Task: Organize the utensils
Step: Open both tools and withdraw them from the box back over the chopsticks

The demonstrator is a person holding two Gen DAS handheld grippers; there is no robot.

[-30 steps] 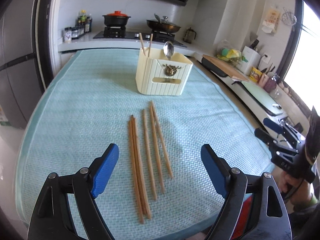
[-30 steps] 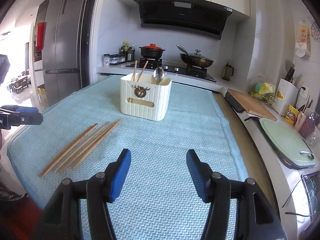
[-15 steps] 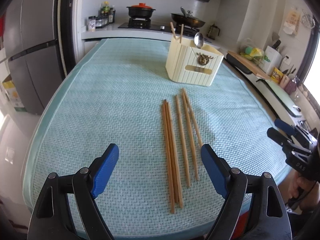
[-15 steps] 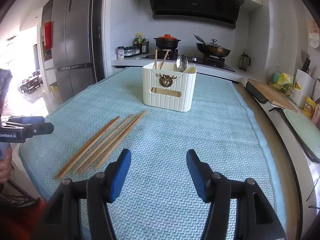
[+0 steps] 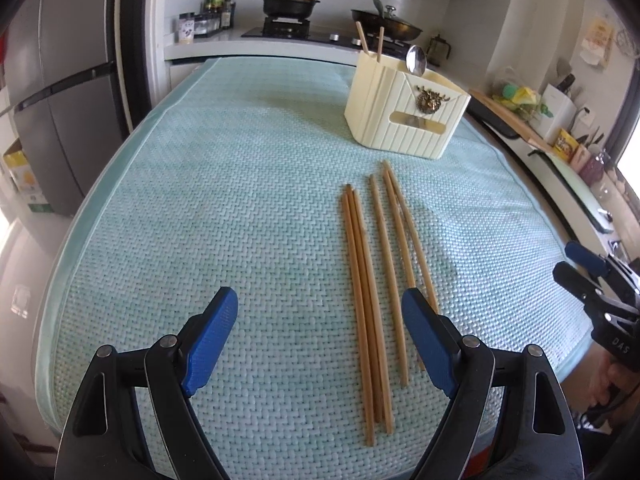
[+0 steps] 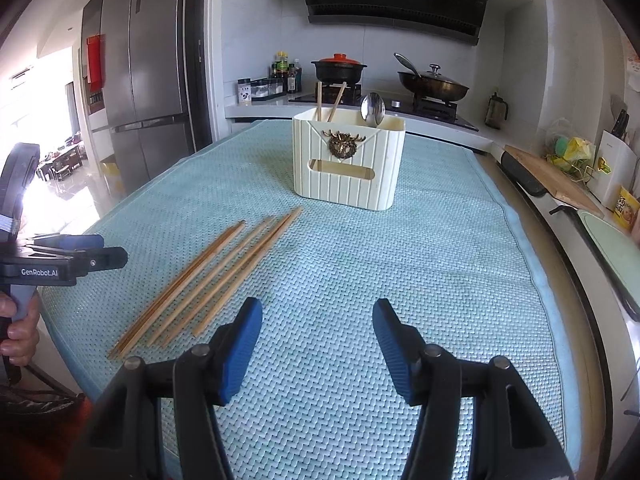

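Woven mat covers our tabletop (image 5: 224, 184); both our left hand-held gripper (image 5: 316, 332) and right hand-held gripper (image 6: 316, 336) gape, grasping nothing. We risk pinching several bunched chopsticks (image 5: 372, 280) lying just ahead-right of the left one, scattering them short of the holder (image 5: 404, 112).

Covered by a teal woven mat (image 5: 240, 200); loose wooden chopsticks (image 5: 376, 272) lying lower right, cream utensil holder (image 5: 404, 112) standing upper right

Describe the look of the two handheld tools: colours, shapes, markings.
Both the left tool and the right tool have black hinged frames with round metal pivot pins and ribbed blue pads. White lettering reads "GenRobot.AI" on the left tool's side and "DAS" on the right's.
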